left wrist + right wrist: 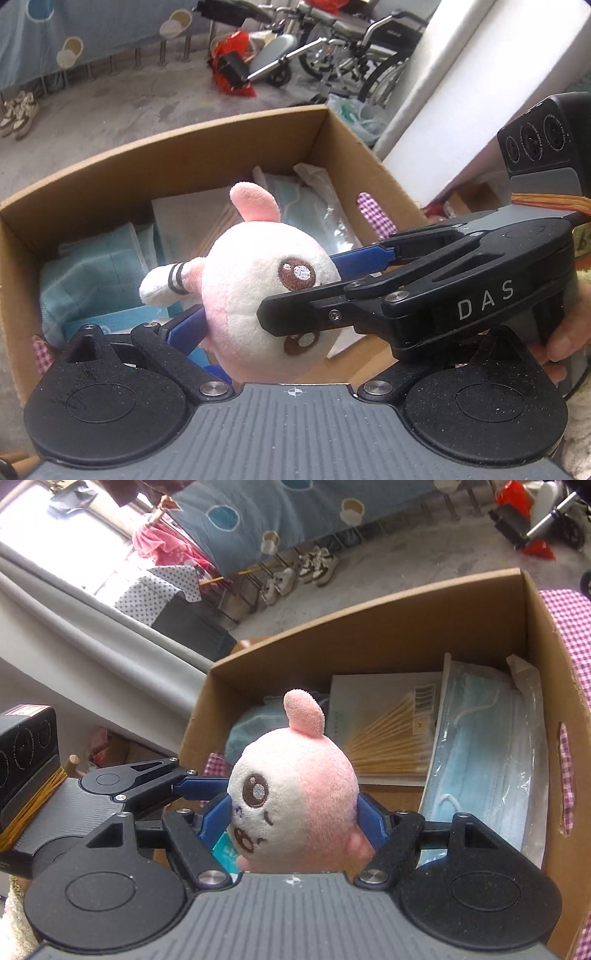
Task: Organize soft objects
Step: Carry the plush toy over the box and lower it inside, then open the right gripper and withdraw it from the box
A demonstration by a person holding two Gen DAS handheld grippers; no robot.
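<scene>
Concrete floor, cardboard box [369, 627] below, both grippers' jaws clamped on plush toy [295, 797].

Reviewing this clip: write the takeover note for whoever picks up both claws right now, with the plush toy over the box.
Right claw: shut on the plush toy's head.
Left claw: blue fingers also against the toy, grip unclear.
Toy is held above the open cardboard box, not yet inside.
Box already holds a pack of face masks, a booklet and a teal cloth.
Left to do: lower the toy in, release.
</scene>
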